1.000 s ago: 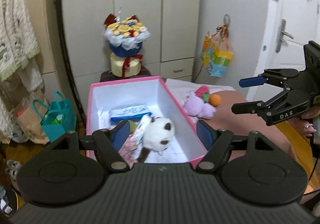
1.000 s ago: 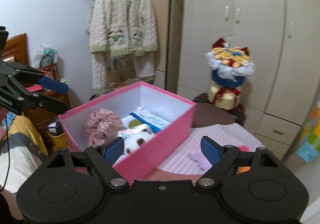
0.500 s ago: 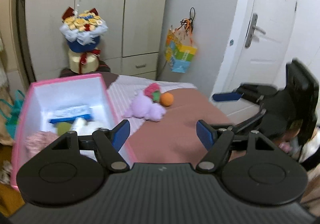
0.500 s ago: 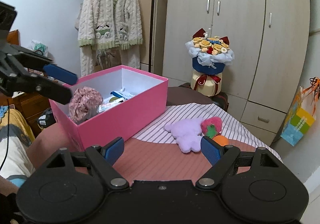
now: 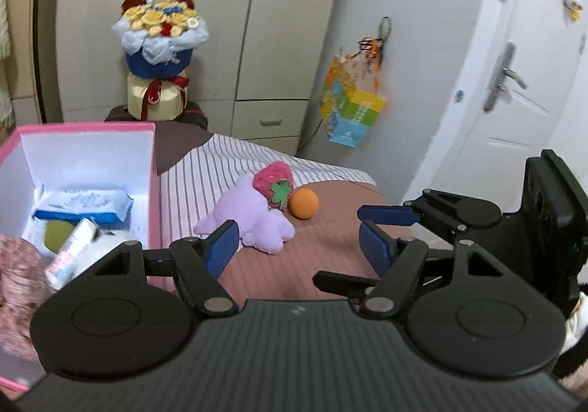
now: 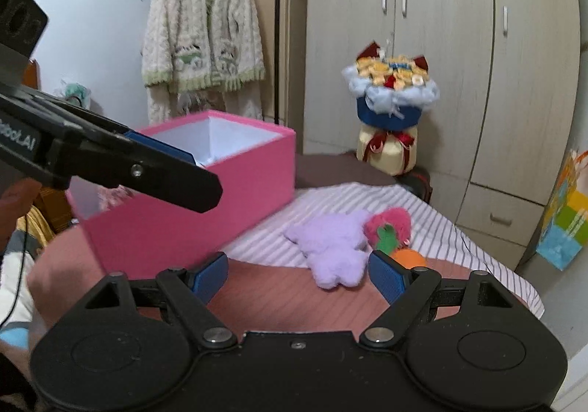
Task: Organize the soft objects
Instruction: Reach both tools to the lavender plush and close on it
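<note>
A purple plush (image 5: 253,217) lies on the bed beside a pink strawberry plush (image 5: 275,181) and an orange ball (image 5: 303,203); they also show in the right wrist view as purple plush (image 6: 332,246), strawberry (image 6: 389,224) and ball (image 6: 408,257). A pink box (image 5: 156,191) at the left holds several soft items, including a pink fluffy one (image 5: 16,265). My left gripper (image 5: 297,246) is open and empty, just short of the purple plush. My right gripper (image 6: 297,274) is open and empty, close in front of the toys.
The box (image 6: 205,213) stands on the bed's left side. A flower bouquet (image 5: 160,55) stands behind the bed before wardrobe doors. A colourful bag (image 5: 352,111) hangs on the wall. A cardigan (image 6: 202,41) hangs at the left. A door (image 5: 514,81) is at the right.
Both grippers have swung from the pink box toward the toys on the bed and moved closer to them. Both stayed open and empty.
</note>
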Tool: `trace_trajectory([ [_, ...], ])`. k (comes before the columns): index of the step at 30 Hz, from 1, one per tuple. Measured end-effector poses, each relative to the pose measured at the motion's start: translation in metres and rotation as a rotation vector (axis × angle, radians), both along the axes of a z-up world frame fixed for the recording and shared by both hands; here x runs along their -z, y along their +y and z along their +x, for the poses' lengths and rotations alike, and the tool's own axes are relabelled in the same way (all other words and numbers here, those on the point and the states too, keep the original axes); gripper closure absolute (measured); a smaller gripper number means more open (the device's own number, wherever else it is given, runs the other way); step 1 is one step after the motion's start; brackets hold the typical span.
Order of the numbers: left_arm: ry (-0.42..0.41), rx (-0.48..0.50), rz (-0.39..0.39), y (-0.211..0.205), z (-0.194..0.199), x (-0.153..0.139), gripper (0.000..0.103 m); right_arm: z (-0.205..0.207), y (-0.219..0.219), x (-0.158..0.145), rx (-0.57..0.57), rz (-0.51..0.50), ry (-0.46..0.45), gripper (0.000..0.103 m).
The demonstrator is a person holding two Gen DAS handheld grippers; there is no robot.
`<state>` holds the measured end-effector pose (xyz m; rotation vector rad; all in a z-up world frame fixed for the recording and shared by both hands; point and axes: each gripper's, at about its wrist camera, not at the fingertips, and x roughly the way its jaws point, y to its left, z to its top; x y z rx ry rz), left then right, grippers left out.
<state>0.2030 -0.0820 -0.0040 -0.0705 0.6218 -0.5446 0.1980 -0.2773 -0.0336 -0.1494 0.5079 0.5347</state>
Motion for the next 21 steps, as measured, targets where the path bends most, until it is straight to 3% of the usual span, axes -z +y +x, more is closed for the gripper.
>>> trace_trajectory([
  [5,0.053,-0.043,0.006,-0.022,0.022,0.03,0.034,0.028,0.003,0.02,-0.029,-0.077,0.036,0.017],
  [10,0.06,-0.133,-0.003,-0.033,0.041,0.052,0.035,0.057,0.002,0.035,-0.093,-0.074,0.118,0.018],
  [21,0.155,-0.302,-0.104,-0.038,0.086,0.089,0.045,0.099,0.019,0.056,-0.12,-0.117,0.09,0.025],
])
